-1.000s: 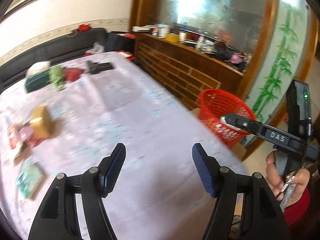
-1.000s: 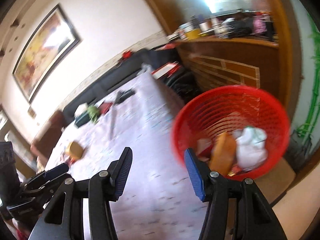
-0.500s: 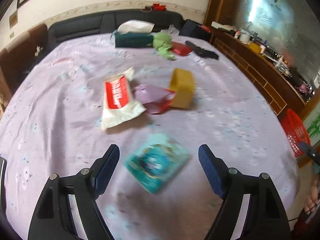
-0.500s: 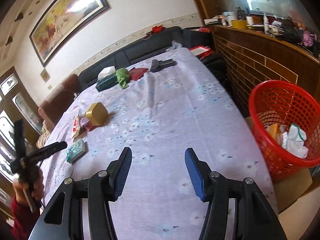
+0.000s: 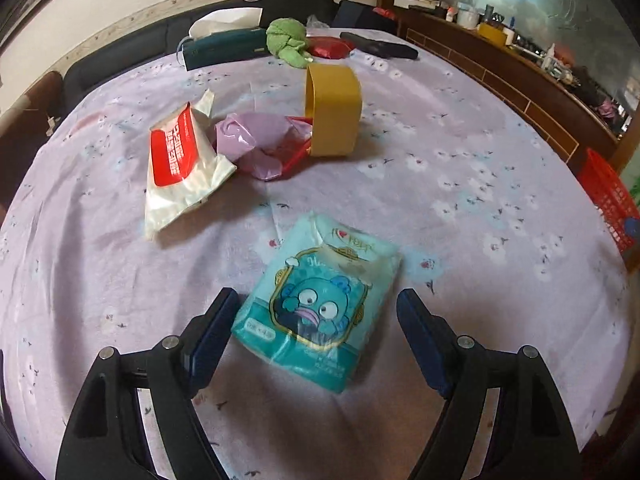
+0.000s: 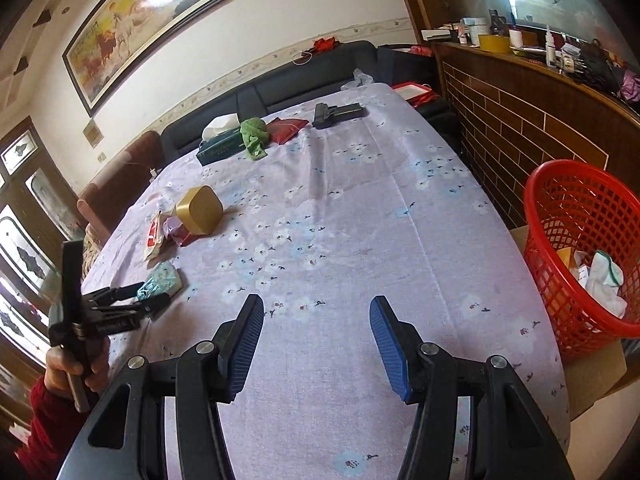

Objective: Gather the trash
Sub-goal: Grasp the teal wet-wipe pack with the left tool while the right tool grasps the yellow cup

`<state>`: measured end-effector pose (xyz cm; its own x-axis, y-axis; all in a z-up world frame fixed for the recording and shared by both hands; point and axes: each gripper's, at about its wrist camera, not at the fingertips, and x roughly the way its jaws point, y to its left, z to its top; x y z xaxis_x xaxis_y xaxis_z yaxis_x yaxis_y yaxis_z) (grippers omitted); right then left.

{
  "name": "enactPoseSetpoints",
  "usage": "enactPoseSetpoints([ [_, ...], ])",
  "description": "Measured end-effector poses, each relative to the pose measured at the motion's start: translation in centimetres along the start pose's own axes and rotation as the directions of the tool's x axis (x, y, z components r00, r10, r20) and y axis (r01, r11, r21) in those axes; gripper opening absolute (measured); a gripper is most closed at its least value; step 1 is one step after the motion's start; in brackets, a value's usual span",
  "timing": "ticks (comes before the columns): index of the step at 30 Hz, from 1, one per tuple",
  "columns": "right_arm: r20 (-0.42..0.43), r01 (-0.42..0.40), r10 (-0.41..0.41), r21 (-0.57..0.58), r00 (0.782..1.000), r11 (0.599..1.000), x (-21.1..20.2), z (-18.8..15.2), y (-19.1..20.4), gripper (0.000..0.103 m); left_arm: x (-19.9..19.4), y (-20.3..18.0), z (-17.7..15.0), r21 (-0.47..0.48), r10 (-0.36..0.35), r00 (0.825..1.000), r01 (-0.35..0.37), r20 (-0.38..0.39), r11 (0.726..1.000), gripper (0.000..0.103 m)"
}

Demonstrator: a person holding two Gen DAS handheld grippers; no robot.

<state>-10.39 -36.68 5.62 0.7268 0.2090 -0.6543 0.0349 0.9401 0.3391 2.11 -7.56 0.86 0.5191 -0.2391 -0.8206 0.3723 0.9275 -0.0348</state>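
Note:
A teal tissue pack with a cartoon face lies on the purple tablecloth. My left gripper is open, its fingers either side of the pack's near end, not closed on it. Beyond lie a red-and-white wrapper, a crumpled purple and red wrapper and a gold box. My right gripper is open and empty above the near table edge. The red basket stands to its right with trash inside. In the right wrist view the left gripper sits at the tissue pack.
At the far end lie a dark tissue box, a green cloth, a red packet and a black clip. A dark sofa is behind. A wooden counter runs along the right.
My left gripper has swung from the basket side to the trash pile and moved down over the teal pack. My right gripper has drawn back from the basket toward the table.

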Motion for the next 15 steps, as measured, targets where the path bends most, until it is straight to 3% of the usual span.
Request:
enactPoseSetpoints([
  [2, -0.006, -0.011, 0.011, -0.010, 1.000, 1.000, 0.2, 0.1, 0.5, 0.060, 0.0, 0.4, 0.3, -0.033, -0.004, 1.000, 0.004, 0.011, 0.999, 0.067],
  [5, -0.012, -0.016, 0.015, -0.039, 1.000, 0.999, 0.5, 0.7, 1.8, 0.060, 0.0, 1.1, 0.5, -0.071, -0.019, 0.999, 0.021, 0.027, 0.997, 0.058],
  [10, -0.026, -0.037, 0.035, -0.102, 0.999, 0.994, 1.7, 2.7, 5.3, 0.060, -0.7, 3.1, 0.3, -0.177, -0.106, 0.990, 0.121, 0.091, 0.977, 0.045],
  [15, -0.044, -0.052, 0.045, -0.168, 0.998, 0.984, 5.3, 5.4, 10.5, 0.069, -1.9, 4.7, 0.1, -0.244, -0.078, 0.984, 0.115, 0.158, 0.963, 0.045],
])
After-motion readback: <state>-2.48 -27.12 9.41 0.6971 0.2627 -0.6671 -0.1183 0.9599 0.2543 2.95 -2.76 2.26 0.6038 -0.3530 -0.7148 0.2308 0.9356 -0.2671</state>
